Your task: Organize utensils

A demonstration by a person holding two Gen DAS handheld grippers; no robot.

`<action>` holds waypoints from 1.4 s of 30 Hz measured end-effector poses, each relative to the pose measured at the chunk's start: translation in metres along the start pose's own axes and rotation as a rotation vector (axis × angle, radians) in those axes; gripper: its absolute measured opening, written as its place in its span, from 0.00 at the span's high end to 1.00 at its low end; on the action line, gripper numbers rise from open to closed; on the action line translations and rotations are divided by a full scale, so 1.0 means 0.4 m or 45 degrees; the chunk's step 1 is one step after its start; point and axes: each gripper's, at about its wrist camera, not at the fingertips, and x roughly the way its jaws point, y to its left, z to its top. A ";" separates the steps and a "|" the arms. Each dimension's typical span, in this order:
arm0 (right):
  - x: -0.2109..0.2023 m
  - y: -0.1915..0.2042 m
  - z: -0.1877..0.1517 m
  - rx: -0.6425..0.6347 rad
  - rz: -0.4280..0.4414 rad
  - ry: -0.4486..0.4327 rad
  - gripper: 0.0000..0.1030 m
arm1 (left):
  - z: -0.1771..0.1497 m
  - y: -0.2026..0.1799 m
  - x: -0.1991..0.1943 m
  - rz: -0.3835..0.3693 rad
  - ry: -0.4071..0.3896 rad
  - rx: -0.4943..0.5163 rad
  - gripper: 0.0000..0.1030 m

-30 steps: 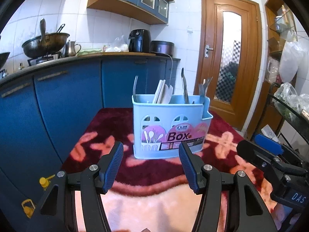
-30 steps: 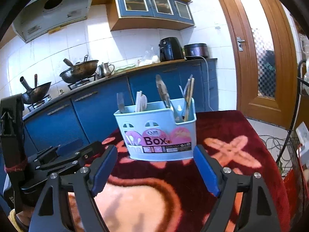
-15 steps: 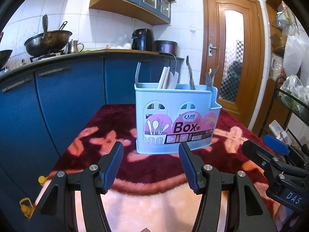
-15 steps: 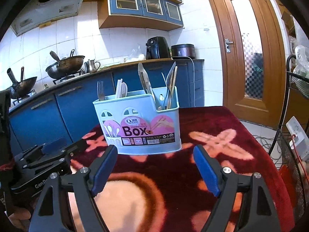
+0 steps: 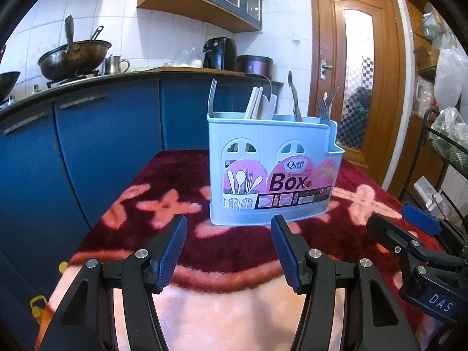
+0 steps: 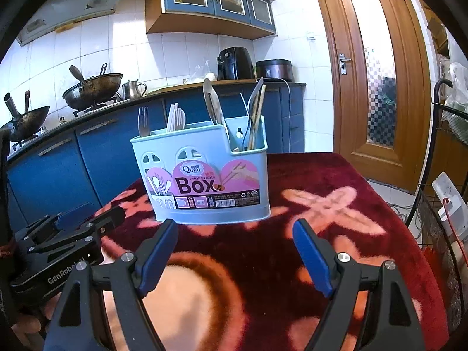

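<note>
A light blue plastic utensil box (image 5: 272, 172) (image 6: 204, 172) with a pink "Box" label stands upright on a red and pink patterned cloth (image 5: 181, 234) (image 6: 321, 228). Forks, white spoons, a spatula and chopsticks stick up out of its compartments. My left gripper (image 5: 228, 242) hovers open just in front of the box, nothing between its blue pads. In the right wrist view my right gripper (image 6: 235, 248) is also open and empty, a short way before the box. Each gripper shows at the edge of the other's view.
Blue kitchen cabinets (image 5: 96, 146) with a counter holding woks (image 6: 90, 87), a kettle and an air fryer (image 6: 235, 63) run behind the table. A wooden door (image 6: 377, 73) stands at the right, with a wire rack (image 6: 444, 219) beside the table's right edge.
Both grippers have sunk lower toward the cloth, so the box now sits higher and larger in both views. Jaw openings are unchanged.
</note>
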 end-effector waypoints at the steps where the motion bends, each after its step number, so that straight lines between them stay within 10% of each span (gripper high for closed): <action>1: 0.001 0.000 0.000 0.000 0.000 0.002 0.20 | 0.000 0.001 0.001 -0.002 0.001 -0.004 0.41; 42: -0.001 0.001 0.001 -0.002 0.000 0.001 0.20 | 0.006 0.003 -0.005 -0.010 -0.008 -0.020 0.41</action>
